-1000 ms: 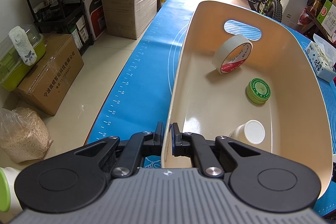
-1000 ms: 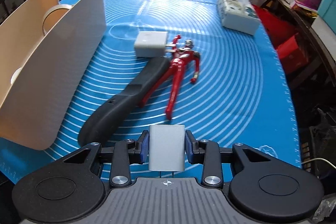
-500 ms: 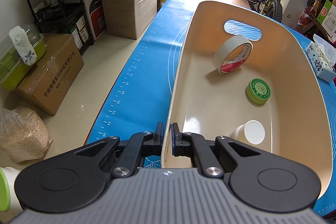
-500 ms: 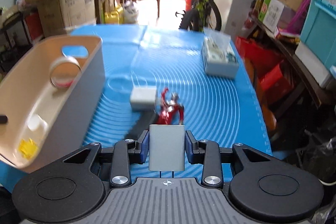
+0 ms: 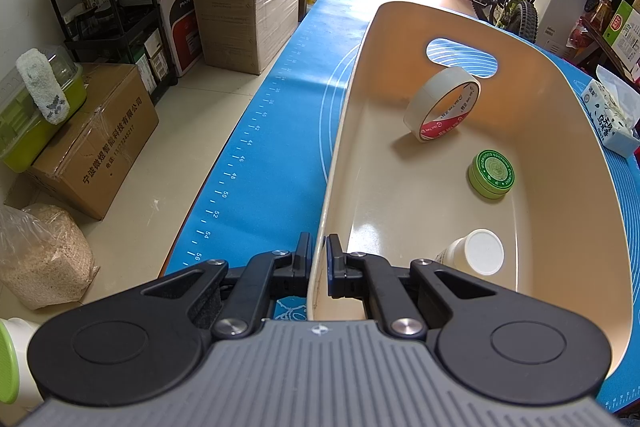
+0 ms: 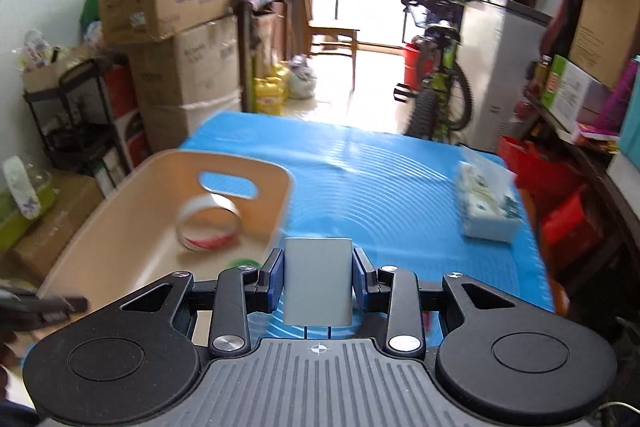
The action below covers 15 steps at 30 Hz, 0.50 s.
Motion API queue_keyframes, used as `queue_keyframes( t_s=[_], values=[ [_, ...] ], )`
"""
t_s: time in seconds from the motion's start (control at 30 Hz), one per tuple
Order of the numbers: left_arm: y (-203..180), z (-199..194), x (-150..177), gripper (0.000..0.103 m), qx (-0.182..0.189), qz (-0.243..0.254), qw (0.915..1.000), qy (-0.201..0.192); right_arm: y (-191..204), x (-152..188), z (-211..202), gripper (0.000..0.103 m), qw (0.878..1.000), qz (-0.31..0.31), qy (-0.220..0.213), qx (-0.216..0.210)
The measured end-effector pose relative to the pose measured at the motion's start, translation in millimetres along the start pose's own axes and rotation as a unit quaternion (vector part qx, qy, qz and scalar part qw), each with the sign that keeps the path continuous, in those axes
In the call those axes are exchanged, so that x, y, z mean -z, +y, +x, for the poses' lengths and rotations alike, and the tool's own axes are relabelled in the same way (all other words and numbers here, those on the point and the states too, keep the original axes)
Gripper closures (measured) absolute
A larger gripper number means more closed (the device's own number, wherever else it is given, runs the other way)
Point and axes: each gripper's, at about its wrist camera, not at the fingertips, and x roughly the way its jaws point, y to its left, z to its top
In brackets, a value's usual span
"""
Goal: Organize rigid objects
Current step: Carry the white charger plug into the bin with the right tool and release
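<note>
Lifted off the counter, the right gripper [image 6: 318, 283] pinches a grey block [image 6: 318, 281]; the left gripper [image 5: 318, 259] clamps the bin [image 5: 560, 99] rim. Carry it over the rim, seemingly clear, release low beside the tape roll [image 5: 442, 105].

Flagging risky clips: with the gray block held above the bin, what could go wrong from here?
1. The right hand-held gripper holds the gray block only by its sides; the blurred view suggests fast motion, so it might slip.
2. Dropped in, it could strike the tape roll.
3. The left hand-held gripper pinches only the bin wall; the bin might tip.
</note>
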Motion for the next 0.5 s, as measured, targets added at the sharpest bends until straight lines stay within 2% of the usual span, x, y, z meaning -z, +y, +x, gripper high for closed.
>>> queue_keyframes(
  t_s=[0.27,0.5],
  values=[
    [-0.2,0.3,0.2,0.095,0.001,0.0,1.0,0.0,48.1,-12.8,21.0,0.061,0.999,-0.019,-0.003,-0.035],
    [-0.1,0.3,0.1,0.095,0.001,-0.001,1.0,0.001,83.6,-0.5,49.5,0.061,0.998,-0.03,0.028,-0.056]
  ],
)
